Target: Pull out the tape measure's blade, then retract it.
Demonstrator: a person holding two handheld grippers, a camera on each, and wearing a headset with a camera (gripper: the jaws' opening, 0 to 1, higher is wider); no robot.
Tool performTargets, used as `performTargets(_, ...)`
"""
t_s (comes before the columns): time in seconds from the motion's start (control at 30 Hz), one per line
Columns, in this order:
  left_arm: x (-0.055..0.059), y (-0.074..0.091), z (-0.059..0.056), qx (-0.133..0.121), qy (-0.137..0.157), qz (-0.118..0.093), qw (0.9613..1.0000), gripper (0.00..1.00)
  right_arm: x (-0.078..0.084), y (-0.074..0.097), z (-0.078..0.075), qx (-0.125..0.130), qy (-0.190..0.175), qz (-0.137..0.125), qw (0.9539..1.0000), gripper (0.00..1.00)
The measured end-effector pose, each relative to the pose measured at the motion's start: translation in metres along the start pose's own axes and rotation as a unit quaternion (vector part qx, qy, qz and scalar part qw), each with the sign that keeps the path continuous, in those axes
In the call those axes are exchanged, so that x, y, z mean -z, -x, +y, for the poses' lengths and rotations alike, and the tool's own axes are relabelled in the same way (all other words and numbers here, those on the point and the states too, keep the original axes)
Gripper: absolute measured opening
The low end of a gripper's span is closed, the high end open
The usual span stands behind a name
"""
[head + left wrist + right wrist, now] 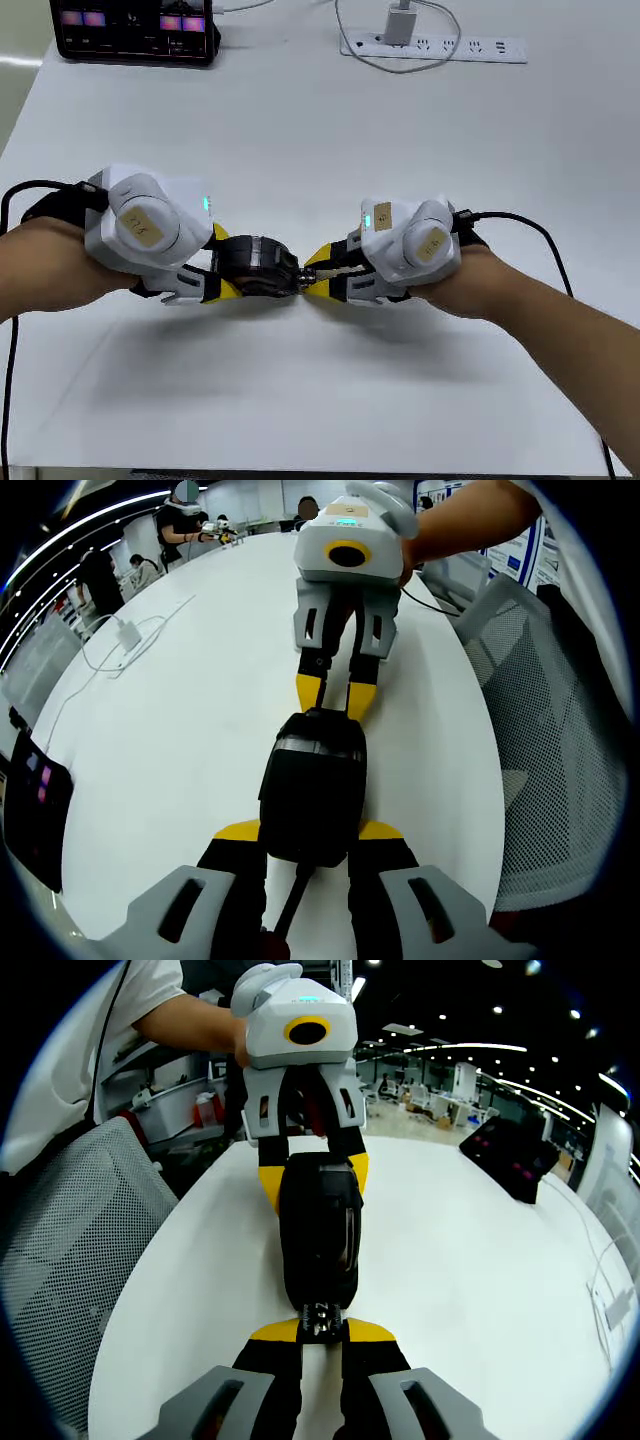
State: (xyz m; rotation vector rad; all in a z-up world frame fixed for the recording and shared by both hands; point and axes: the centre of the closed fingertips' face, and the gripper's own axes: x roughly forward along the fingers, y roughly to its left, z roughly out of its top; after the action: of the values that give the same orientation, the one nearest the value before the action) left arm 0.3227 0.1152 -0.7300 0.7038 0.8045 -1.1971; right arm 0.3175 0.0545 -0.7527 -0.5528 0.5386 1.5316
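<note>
A black tape measure point(252, 265) sits just above the white table between my two grippers. My left gripper point(222, 272) is shut on its case point(313, 790), the yellow-tipped fingers point(237, 831) pressed to both sides. Facing it from the right, my right gripper point(312, 274) is shut on the small metal hook of the blade point(322, 1319) at the case's front end point(320, 1225). No length of blade shows between case and hook. In the left gripper view the right gripper point(336, 695) meets the case's far end.
A white power strip point(435, 46) with a plugged charger and looping cable lies at the table's far edge. A dark tablet point(135, 28) stands at the far left. A mesh chair point(70, 1250) is beside the table. Black cables point(530, 235) trail from both grippers.
</note>
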Motion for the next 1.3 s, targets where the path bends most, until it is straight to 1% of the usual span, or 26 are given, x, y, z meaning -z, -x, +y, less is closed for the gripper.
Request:
performTargets(0.93, 0.001, 0.0, -0.001, 0.002, 0.003, 0.001, 1.0, 0.26, 0.022, 0.028, -0.001, 0.0, -0.003, 0.02, 0.9998, 0.1)
performTargets(1.3, 0.0, -0.001, -0.001, 0.004, 0.004, 0.003, 1.0, 0.26, 0.031, 0.037, 0.0, 0.001, -0.005, 0.03, 0.9995, 0.1)
